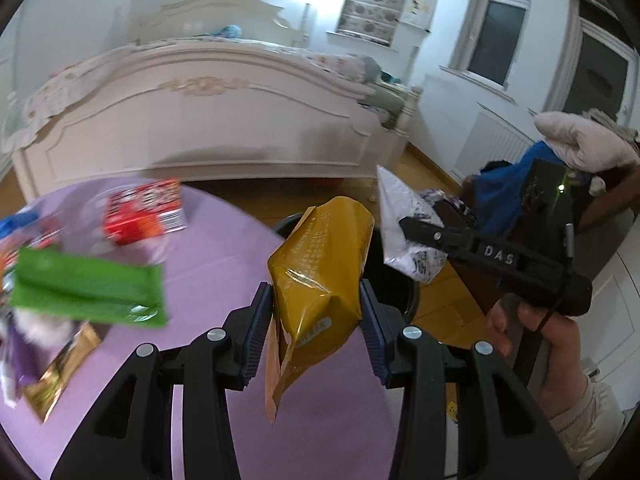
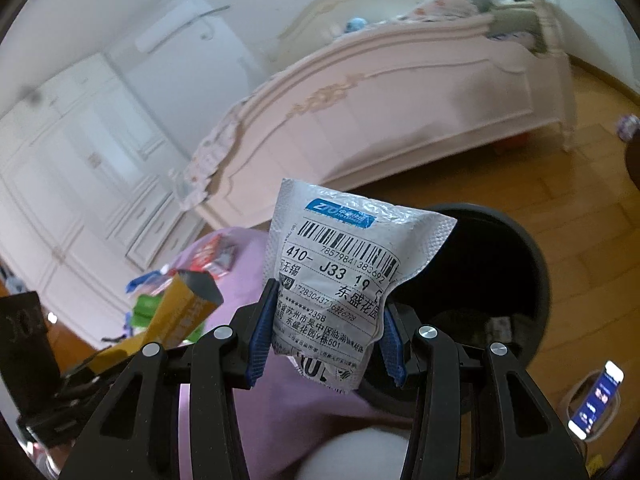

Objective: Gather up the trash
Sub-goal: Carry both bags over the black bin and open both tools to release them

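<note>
Bin (image 2: pixel 520 264), black, round, is standing on floor just beside purple counter (image 1: pixel 224 256). Left gripper (image 1: pixel 316 312) is clenching yellow snack bag (image 1: pixel 320 276) above counter edge, near bin. Right gripper (image 2: pixel 326 332) is gripping white courier pouch (image 2: pixel 340 280) over bin rim. Green wrapper (image 1: pixel 88 288) and red packet (image 1: pixel 144 212) are lying on counter, farther from bin.

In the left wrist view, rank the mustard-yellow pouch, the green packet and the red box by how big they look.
1. mustard-yellow pouch, held in the left gripper close to the camera, which inflates it.
2. green packet on the purple table; blurred, not far behind.
3. red box, clearly smallest, and farthest away.
</note>
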### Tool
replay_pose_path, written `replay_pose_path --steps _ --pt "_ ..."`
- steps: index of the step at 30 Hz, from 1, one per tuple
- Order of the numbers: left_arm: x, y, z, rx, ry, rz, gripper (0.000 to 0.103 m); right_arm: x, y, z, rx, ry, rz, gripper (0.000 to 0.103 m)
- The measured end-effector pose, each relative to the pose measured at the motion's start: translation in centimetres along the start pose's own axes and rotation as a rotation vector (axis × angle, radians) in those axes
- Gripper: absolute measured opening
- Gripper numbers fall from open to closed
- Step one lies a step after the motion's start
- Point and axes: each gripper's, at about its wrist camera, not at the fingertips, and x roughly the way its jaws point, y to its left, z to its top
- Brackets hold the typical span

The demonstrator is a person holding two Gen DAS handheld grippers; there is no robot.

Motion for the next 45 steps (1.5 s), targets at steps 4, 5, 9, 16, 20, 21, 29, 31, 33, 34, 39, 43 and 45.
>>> replay_pose_path --steps 4,5,9,16,20,21,29,31,33,34,39,43,45 --pt "2.8 -1.8 1.1 0.03 0.026 -0.031 0.043 0.3 -2.4 0.0 0.045 -0.005 -0.03 0.046" --pt "3.4 -2.0 1.3 0.034 0.031 -0.038 0.043 0.3 -2.8 -0.1 0.055 -0.005 -0.036 0.046" --pt "5.5 -2.9 2.0 0.052 0.052 -0.049 0.043 0.5 -4.9 -0.3 0.09 0.002 -0.06 0.046" --pt "9.3 -3.6 2.8 0.061 0.105 -0.061 0.043 1.9 -8.1 -0.9 0.145 0.034 -0.087 0.046" --pt "11.1 -4.1 2.8 0.063 0.133 -0.068 0.043 2.8 -9.4 -1.1 0.171 0.049 -0.094 0.046" --pt "11.4 -4.2 2.8 0.063 0.137 -0.069 0.043 2.9 -9.6 -1.1 0.175 0.051 -0.095 0.046" --pt "13.5 -4.6 3.2 0.057 0.175 -0.066 0.046 4.0 -11.2 -1.2 0.209 0.066 -0.104 0.054" --pt "13.7 -4.6 3.4 0.057 0.177 -0.049 0.048 4.1 -11.5 -1.2 0.217 0.066 -0.106 0.06" --pt "13.8 -4.6 3.5 0.055 0.179 -0.036 0.061 3.9 -11.7 -1.1 0.223 0.059 -0.108 0.068" --pt "13.6 -4.5 3.6 0.052 0.174 -0.028 0.073 3.7 -11.7 -1.1 0.223 0.052 -0.105 0.07" --pt "12.3 -4.4 3.9 0.053 0.141 -0.011 0.077 3.2 -11.3 -1.0 0.217 0.045 -0.102 0.07" --pt "10.4 -3.6 4.1 0.034 0.104 -0.01 0.077 2.8 -9.9 -0.9 0.193 0.042 -0.087 0.07" --pt "8.9 -2.9 3.9 0.017 0.08 -0.005 0.077 2.6 -9.0 -0.8 0.175 0.044 -0.079 0.07"
